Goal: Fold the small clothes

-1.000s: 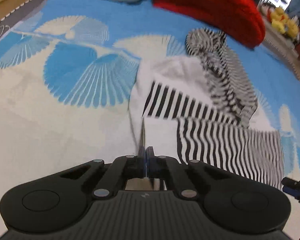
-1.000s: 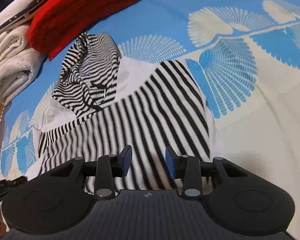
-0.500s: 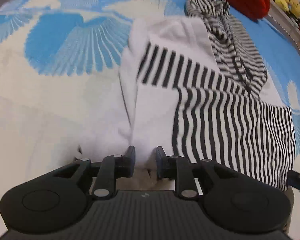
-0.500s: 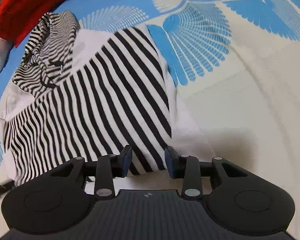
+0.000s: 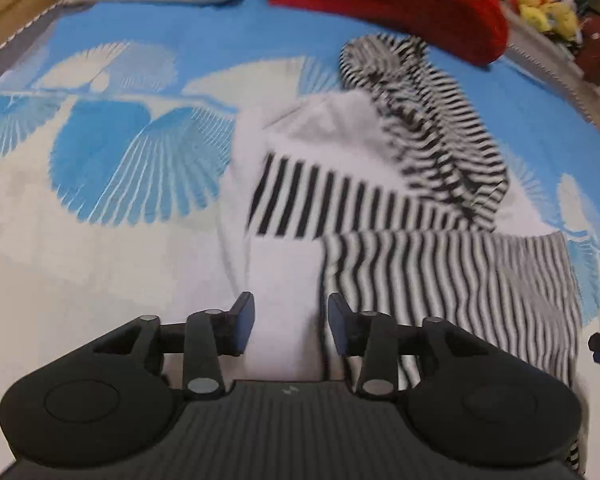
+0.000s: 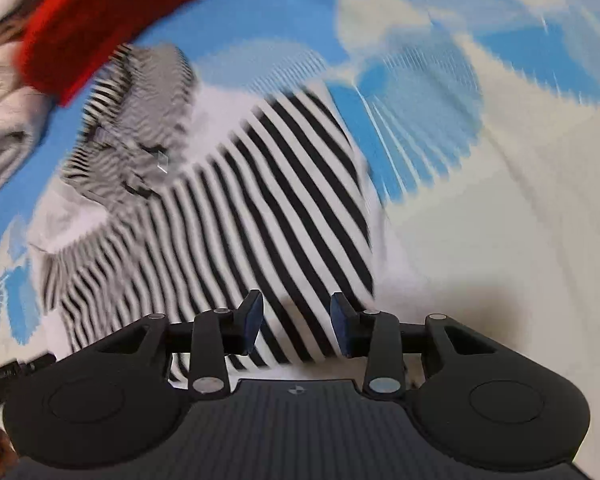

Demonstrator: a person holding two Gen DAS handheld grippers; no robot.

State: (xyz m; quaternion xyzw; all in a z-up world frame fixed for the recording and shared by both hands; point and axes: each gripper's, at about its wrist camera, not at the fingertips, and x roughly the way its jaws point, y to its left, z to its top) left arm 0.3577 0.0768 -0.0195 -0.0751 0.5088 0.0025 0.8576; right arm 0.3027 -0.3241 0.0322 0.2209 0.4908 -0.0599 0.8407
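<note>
Black-and-white striped hoodie (image 5: 380, 208) flat on the blue-and-cream bedspread (image 5: 112, 160), side panel folded in. Left view: left gripper (image 5: 291, 322) off the fabric, fingers spread wide, holding nothing; clamped on a white edge a second back, so fold released. Right view: right gripper (image 6: 297, 320) over the striped hem, fingers apart as before, empty; frame blurred, pulled back from the closer look half a second ago.
</note>
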